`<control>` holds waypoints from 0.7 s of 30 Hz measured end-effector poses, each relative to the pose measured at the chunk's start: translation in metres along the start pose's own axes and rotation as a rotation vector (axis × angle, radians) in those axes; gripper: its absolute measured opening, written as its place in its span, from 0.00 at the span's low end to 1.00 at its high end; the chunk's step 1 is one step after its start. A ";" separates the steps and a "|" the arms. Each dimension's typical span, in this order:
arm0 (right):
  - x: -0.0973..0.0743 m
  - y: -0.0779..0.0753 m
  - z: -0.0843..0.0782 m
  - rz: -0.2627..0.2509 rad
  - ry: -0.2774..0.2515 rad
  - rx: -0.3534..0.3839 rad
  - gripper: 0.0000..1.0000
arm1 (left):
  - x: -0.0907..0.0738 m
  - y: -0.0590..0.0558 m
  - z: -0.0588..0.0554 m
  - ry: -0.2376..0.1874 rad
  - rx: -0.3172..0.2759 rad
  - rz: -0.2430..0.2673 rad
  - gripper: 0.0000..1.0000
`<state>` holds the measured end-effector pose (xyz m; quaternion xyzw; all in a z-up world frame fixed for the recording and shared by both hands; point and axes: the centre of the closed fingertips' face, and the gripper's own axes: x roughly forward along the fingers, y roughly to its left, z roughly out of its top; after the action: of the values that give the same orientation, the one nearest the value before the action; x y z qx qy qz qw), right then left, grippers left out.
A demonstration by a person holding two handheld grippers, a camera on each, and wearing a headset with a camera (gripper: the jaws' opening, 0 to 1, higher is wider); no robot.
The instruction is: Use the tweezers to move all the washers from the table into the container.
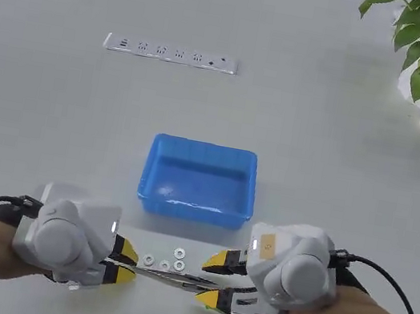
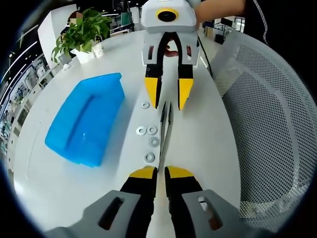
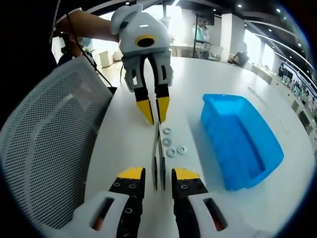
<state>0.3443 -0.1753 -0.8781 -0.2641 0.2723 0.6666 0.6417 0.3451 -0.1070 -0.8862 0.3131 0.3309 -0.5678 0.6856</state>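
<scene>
Both grippers are pointing at each other, low over the table (image 1: 53,121), with the hands held level. The left gripper (image 1: 126,261) is clenching 1 end of the tweezers (image 1: 168,277). The right gripper (image 1: 213,278) is holding its jaws released around the other end. 4 washers (image 1: 165,265) are lying on the table just beside the tweezers, near the container (image 1: 194,209).

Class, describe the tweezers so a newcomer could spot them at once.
Start at the blue container. Nearer the person lie washers, and beside them the tweezers, between the left gripper and right gripper. They alone are long, thin and straight; the washers are rings.
</scene>
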 end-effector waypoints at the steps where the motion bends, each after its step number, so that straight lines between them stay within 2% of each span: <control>1: 0.001 0.000 -0.001 0.000 0.003 -0.002 0.21 | 0.001 0.000 0.000 0.001 0.001 -0.003 0.10; 4: 0.003 0.000 -0.002 0.000 0.012 -0.010 0.19 | 0.002 -0.001 -0.003 0.011 0.011 -0.009 0.08; 21: 0.008 -0.002 -0.009 -0.004 0.039 -0.028 0.13 | 0.004 0.001 -0.005 0.000 0.044 -0.029 0.06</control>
<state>0.3456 -0.1763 -0.8904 -0.2867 0.2748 0.6637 0.6338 0.3457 -0.1053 -0.8925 0.3232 0.3230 -0.5847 0.6703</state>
